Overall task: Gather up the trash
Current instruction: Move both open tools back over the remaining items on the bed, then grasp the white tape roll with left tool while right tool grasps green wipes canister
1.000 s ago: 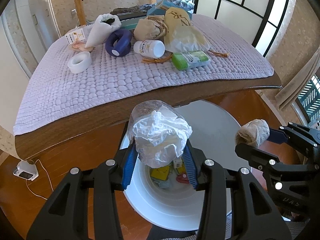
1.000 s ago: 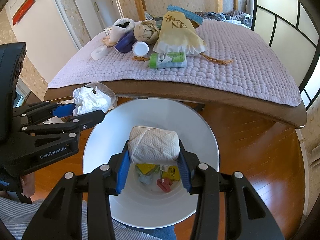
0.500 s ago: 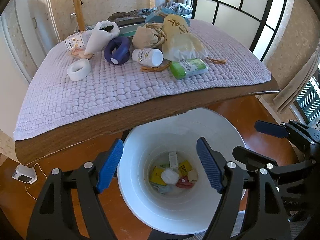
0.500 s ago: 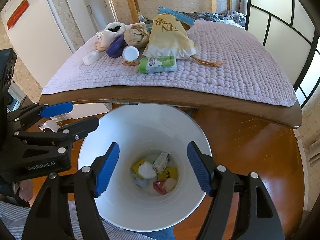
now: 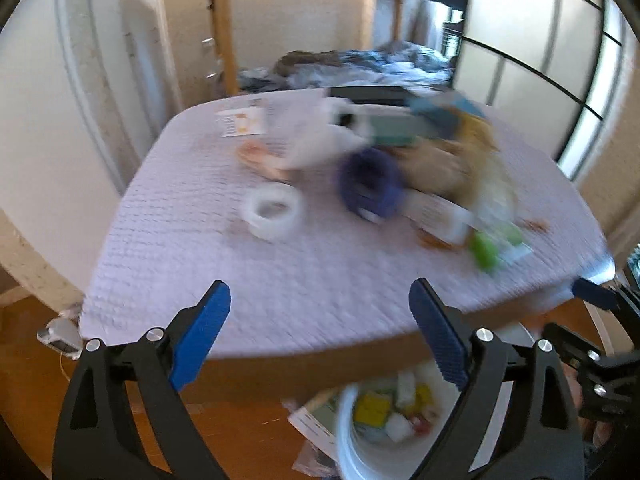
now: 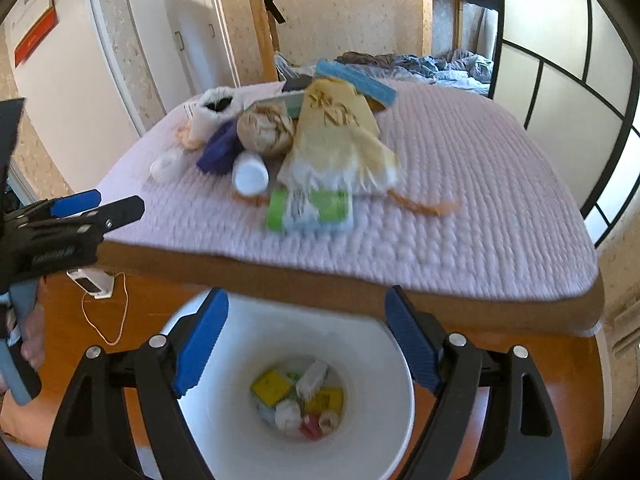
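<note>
Trash (image 6: 298, 400) in bin (image 6: 392, 432); both grippers (image 5: 320, 336) (image 6: 306, 340) just opened, empty.

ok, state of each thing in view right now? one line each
left gripper: open, empty, jaws just opened
right gripper: open, empty, jaws just opened
white bin: uncovered, trash at bottom
white bottle: on its side
green wipes pack: lying flat

Both wrist cams look forward and down past their own fingers at the table (image 5: 168, 240). Left one faces its near left corner, blurry. Right one sits over the white bin (image 6: 224, 432) by the near edge. Both catch the clutter and bin.
</note>
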